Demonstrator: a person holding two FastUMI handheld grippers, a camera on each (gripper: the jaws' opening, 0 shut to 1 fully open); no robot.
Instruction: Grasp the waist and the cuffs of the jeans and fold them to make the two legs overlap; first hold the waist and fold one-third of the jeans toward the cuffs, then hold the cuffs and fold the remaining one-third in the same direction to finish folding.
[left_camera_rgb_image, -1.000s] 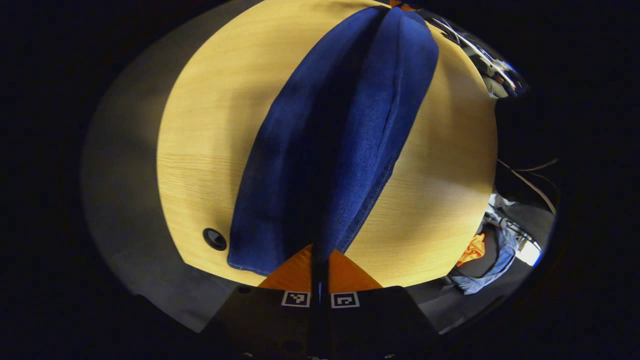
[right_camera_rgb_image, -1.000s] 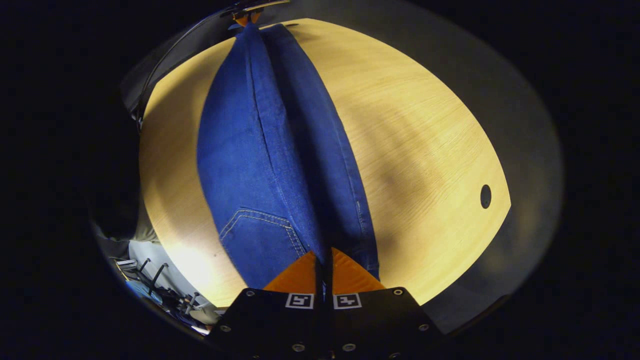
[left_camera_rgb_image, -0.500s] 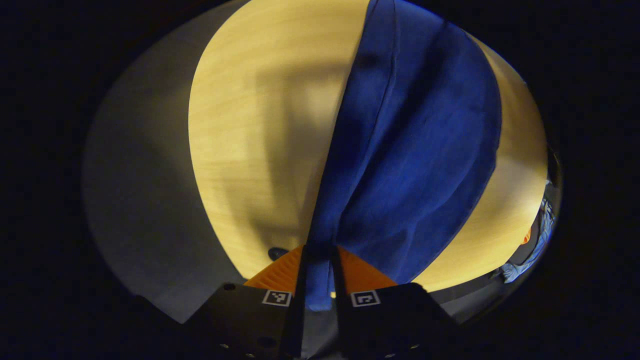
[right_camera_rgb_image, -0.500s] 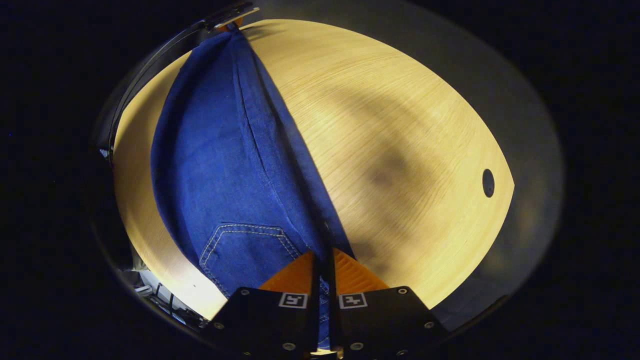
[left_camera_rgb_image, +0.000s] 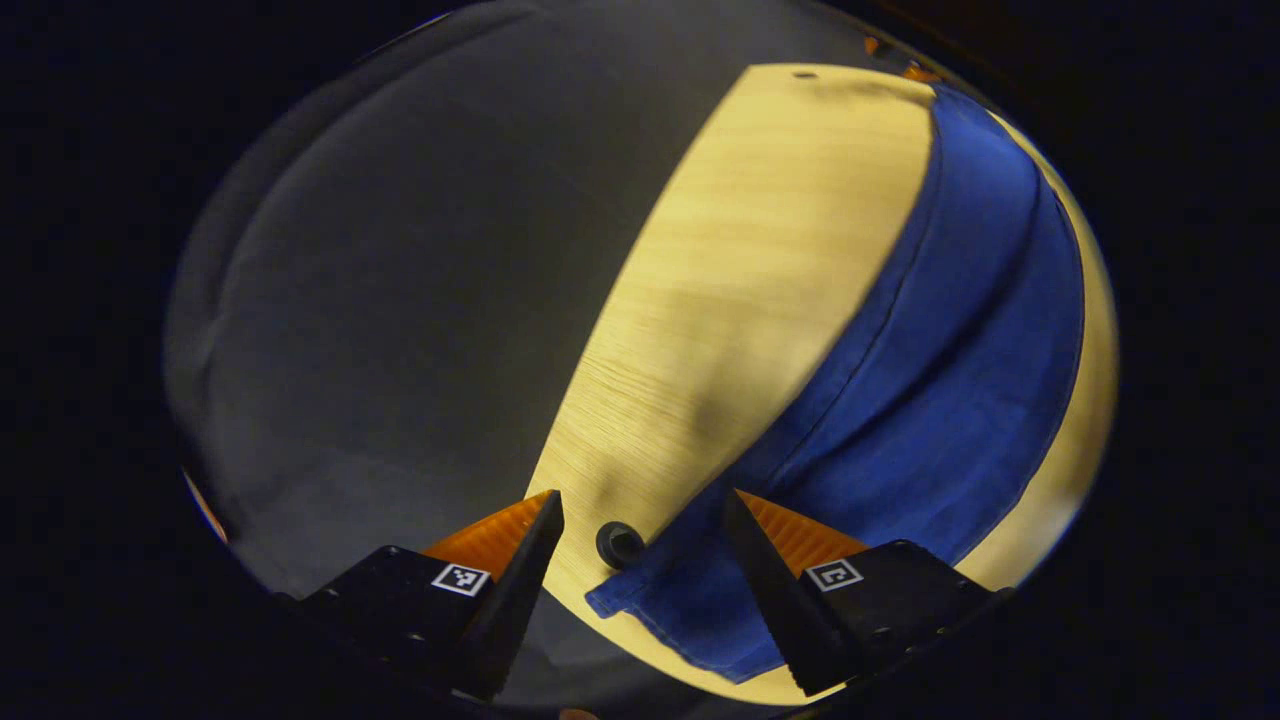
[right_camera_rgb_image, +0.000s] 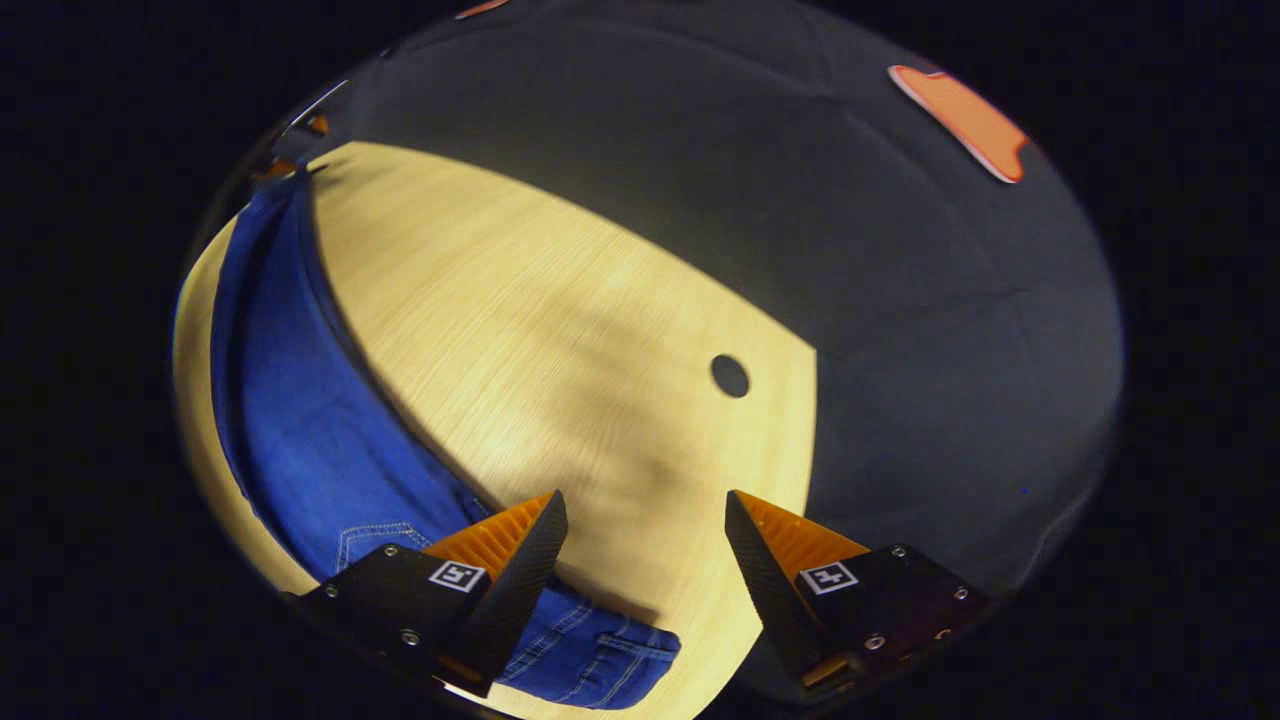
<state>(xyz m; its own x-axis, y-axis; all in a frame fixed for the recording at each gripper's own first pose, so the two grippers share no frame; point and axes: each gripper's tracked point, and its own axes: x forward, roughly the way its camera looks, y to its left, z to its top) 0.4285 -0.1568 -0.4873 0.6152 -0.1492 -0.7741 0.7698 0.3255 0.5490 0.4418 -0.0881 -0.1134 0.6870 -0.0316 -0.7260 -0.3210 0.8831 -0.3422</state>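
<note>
My left gripper (left_camera_rgb_image: 640, 520) hangs with its fingers spread wide, pinching nothing; the cuff end of the dark blue denim jeans (left_camera_rgb_image: 930, 400) lies on the pale wood-grain table top (left_camera_rgb_image: 740, 300) just under and between its fingertips. My right gripper (right_camera_rgb_image: 640, 515) is likewise spread and empty, with the waist end and its stitched pocket (right_camera_rgb_image: 380, 540) beside and partly under its left finger.

Judgement: the lengthwise fold appears complete, since the jeans (right_camera_rgb_image: 290, 400) lie as one narrow strip with the legs stacked. The step in hand is the first third-fold. The next move calls for my right gripper to close on the waist and carry it toward the cuffs.

Count: one pair of jeans, one table, two grippers, one round dark hole (right_camera_rgb_image: 730, 375) in the table top in each view.
</note>
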